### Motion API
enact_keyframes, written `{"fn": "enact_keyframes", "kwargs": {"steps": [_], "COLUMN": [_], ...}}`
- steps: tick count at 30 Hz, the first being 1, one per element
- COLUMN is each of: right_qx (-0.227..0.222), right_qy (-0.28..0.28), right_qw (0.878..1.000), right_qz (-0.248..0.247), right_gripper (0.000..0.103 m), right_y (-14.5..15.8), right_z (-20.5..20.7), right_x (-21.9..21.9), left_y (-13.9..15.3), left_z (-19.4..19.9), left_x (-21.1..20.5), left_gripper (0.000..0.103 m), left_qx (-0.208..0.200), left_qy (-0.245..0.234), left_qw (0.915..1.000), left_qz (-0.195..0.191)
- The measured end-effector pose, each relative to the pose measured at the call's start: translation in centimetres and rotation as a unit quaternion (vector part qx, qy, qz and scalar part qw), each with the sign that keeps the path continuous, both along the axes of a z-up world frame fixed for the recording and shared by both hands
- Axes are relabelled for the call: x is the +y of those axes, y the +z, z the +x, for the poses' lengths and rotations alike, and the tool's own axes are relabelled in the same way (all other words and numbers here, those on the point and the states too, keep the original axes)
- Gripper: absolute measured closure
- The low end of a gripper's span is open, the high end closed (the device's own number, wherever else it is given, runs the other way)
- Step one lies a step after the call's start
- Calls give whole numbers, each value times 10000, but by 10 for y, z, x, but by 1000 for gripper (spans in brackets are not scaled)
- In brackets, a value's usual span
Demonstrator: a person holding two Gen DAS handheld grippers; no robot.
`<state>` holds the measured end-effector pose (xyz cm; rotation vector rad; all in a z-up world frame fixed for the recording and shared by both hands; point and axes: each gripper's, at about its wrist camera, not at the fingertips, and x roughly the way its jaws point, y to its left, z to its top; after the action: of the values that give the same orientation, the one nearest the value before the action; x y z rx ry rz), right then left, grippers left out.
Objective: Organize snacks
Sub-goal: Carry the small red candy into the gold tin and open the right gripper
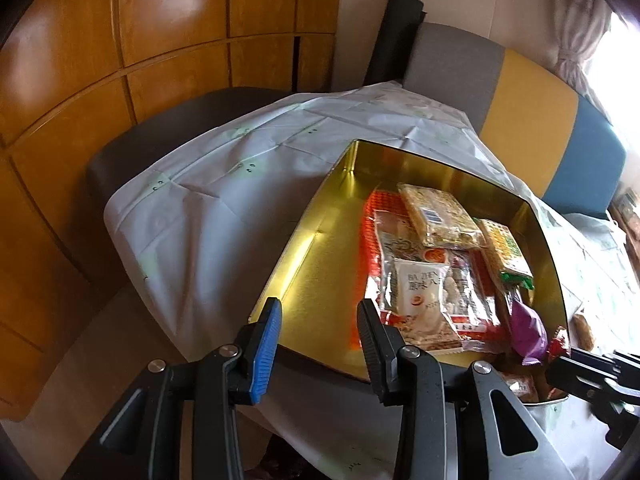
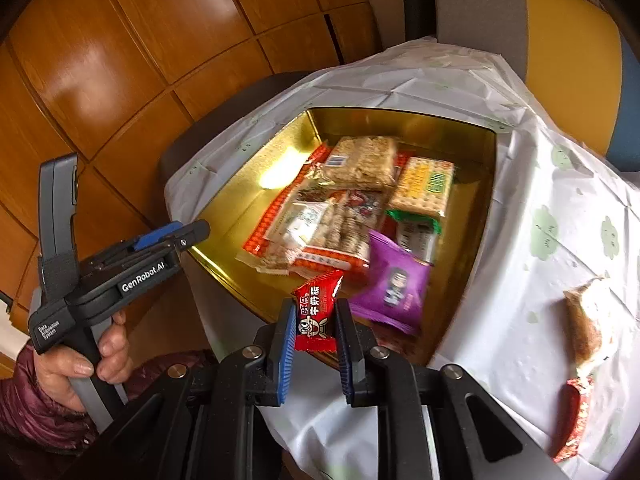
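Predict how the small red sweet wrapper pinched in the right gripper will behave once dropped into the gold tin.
The small red sweet wrapper looks light and probably crinkly, so it should drop without rolling. Its glossy film may slide on the gold tin's smooth floor.

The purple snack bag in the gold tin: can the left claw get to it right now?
Probably yes. The left claw is open and empty over the tin's near edge, and the purple snack bag lies on top, though the right claw with its red candy hovers close.

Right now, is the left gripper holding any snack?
No: the left gripper has open jaws with nothing between them, hovering at the near edge of the gold metal tin.
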<state>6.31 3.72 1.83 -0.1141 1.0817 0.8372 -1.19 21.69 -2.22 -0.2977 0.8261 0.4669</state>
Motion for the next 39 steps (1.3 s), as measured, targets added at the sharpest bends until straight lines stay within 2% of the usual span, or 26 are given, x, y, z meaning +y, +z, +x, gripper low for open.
{"fn": "enact_keyframes", "kwargs": {"steps": [10,16,26,29,39], "right_qx": [218,356,-132,-262,-540], "right_qy": [51,-46,-70,-113,-442], "right_qw": [9997,9993,9994,9993,9971], "right_qz": [-44,-130,-300,-262,-310], "right_gripper": [82,82,81,72,72], "right_y": [-21,-33,-18,-11,1], "right_z": [17,16,0,-4,-6], "right_x": [40,35,20,14,-25], "left_y": [-3,-7,-5,-4,1], "left_z": [1,2,3,4,3], "left_x": [1,1,-8,-12,-26], "left_gripper": [63,63,63,63,63], "left_qx": [33,80,60,56,14], "left_qy": [-37,-47,-227,-303,-519], "left_qw": [10000,9999,9996,9994,9982], "left_qz": [2,39,127,175,312]}}
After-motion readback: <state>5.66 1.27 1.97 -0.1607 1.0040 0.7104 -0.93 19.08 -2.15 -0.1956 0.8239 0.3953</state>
